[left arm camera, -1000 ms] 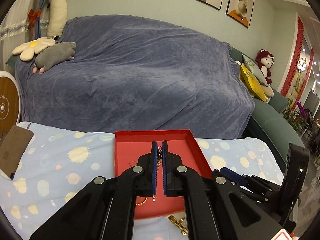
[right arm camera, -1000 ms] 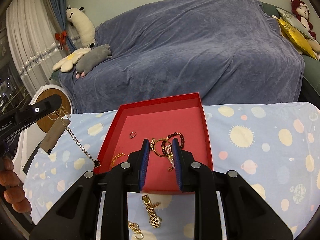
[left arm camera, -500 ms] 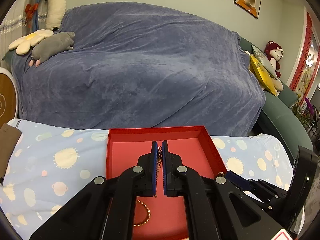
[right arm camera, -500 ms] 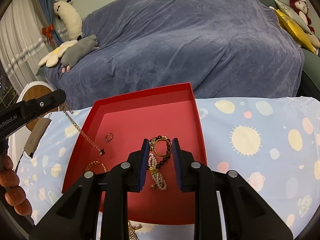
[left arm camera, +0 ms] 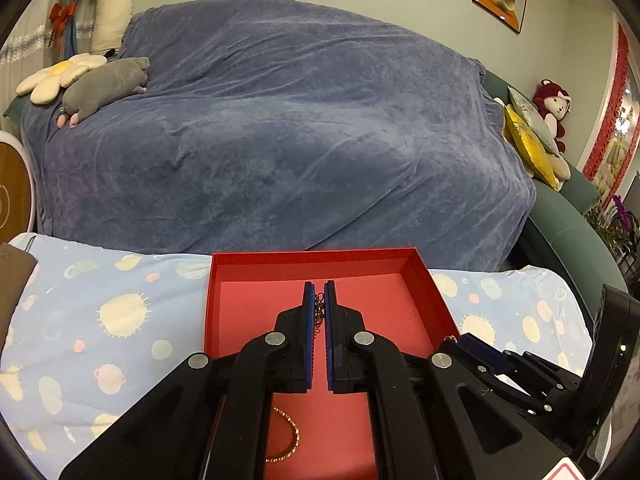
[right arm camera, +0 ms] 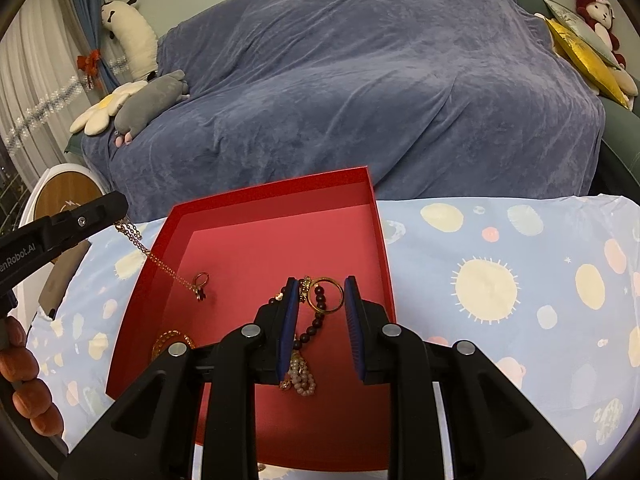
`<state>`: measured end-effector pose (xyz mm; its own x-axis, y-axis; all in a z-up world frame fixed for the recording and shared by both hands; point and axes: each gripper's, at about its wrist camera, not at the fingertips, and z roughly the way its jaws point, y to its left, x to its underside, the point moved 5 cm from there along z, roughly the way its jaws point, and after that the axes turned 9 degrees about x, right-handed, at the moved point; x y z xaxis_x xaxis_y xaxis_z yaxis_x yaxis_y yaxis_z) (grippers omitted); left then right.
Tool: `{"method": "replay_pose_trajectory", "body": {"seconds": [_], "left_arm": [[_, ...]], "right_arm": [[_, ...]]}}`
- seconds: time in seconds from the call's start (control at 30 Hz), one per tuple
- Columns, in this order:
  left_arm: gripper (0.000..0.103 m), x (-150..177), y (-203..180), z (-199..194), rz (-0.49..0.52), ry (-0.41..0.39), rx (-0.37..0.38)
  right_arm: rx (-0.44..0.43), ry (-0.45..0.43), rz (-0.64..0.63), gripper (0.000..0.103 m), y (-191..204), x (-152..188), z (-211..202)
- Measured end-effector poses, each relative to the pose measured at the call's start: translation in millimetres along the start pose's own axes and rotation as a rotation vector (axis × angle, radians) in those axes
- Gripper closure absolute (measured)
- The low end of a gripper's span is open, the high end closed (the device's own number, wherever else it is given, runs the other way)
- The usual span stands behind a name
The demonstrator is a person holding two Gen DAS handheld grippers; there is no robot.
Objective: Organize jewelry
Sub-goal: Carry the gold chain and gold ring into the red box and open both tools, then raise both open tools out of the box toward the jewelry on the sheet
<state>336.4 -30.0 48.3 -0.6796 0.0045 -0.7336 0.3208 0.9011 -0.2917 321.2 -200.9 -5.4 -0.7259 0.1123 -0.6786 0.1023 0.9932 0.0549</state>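
A red tray (right arm camera: pixel 180 216) lies on the patterned cloth; it also shows in the left wrist view (left arm camera: pixel 212 280). My left gripper (left arm camera: pixel 319 304) is shut on a thin gold chain necklace (right arm camera: pixel 160 262) that hangs down into the tray, its dark pendant (right arm camera: pixel 200 294) next to a ring (right arm camera: pixel 201 278). My right gripper (right arm camera: pixel 322 300) is open over the tray, above a gold bangle (right arm camera: pixel 328 295), a dark bead bracelet (right arm camera: pixel 314 326) and a pearl bracelet (right arm camera: pixel 302 376). A gold chain bracelet (left arm camera: pixel 290 438) lies in the tray's near left.
A sofa under a blue cover (left arm camera: pixel 280 140) stands right behind the table. Plush toys (left arm camera: pixel 104 88) sit on its left end, cushions (left arm camera: pixel 528 140) on its right. A round white and wood object (right arm camera: pixel 64 192) stands at the left.
Both grippers have moved forward over the tray. The left one has lowered the necklace, so its pendant now rests in the tray. The loose jewellery in front of the tray has left view.
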Motion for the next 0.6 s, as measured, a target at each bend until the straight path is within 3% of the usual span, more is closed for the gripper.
{"method": "replay_pose_trajectory", "body": {"seconds": [0.27, 0.33, 0.37, 0.4, 0.43, 0.47, 0.5, 0.6], "left_arm": [[0.1, -1.4, 6.4, 16.2, -0.001, 0.009, -0.013], [0.1, -0.3, 9.4, 20.0, -0.005, 0.01, -0.02], [0.099, 0.5, 10.2, 21.1, -0.006, 0.011, -0.02], [0.097, 0.9, 11.6, 22.1, -0.008, 0.011, -0.028], [0.091, 2.0, 12.0, 23.5, -0.007, 0.02, -0.026], [0.076, 3.4, 12.5, 25.0, -0.006, 0.03, -0.029], [0.069, 5.0, 13.4, 25.2, -0.005, 0.032, -0.042], [0.067, 11.8, 15.4, 23.9, -0.008, 0.029, -0.046]], "right_arm": [[0.021, 0.001, -0.014, 0.079, 3.7, -12.0, 21.0], [0.021, 0.004, -0.006, 0.07, 3.3, -11.4, 24.4], [0.027, -0.005, -0.001, 0.055, 2.4, -11.3, 24.6], [0.026, -0.018, 0.001, 0.049, 2.4, -11.0, 23.6], [0.022, -0.024, -0.003, 0.049, 2.8, -10.6, 23.4], [0.02, -0.023, -0.008, 0.05, 3.6, -9.9, 24.2], [0.019, -0.02, -0.014, 0.05, 4.3, -9.3, 25.4], [0.009, -0.009, -0.032, 0.05, 7.7, -6.2, 29.1]]}}
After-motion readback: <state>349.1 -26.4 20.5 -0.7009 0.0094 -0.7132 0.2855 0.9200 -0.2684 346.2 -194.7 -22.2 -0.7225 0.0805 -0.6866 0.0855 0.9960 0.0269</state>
